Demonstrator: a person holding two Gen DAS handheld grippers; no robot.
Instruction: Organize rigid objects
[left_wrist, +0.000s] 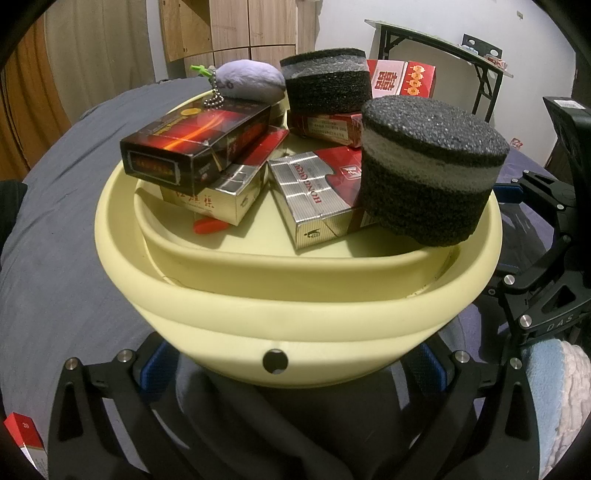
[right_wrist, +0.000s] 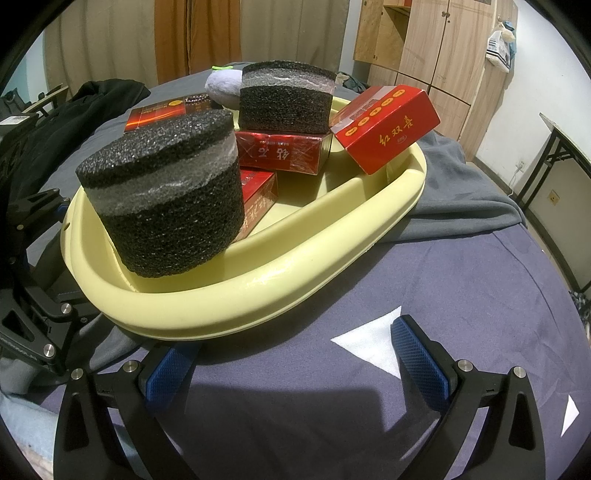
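Note:
A pale yellow basin (left_wrist: 295, 317) (right_wrist: 295, 258) sits on the bed and holds several cigarette boxes, two black foam cylinders and a grey plush. The near foam cylinder (left_wrist: 430, 170) (right_wrist: 162, 192) leans on the basin's rim. The second cylinder (left_wrist: 328, 83) (right_wrist: 286, 98) rests on a red box (right_wrist: 282, 151). A dark box (left_wrist: 192, 144) lies on a silver-red box (left_wrist: 221, 192). A silver pack (left_wrist: 314, 199) lies in the middle. A red box (right_wrist: 386, 125) leans on the far rim. My left gripper (left_wrist: 291, 373) is open, its blue pads either side of the basin's near wall. My right gripper (right_wrist: 295, 365) is open and empty just right of the basin.
A red cigarette pack (left_wrist: 22, 439) lies on the grey sheet at the lower left. A dark jacket (right_wrist: 85, 110) lies behind the basin. A folding table (left_wrist: 443, 48) stands at the far wall. Wooden cabinets (right_wrist: 436, 48) line the room. The purple blanket (right_wrist: 443, 280) spreads right of the basin.

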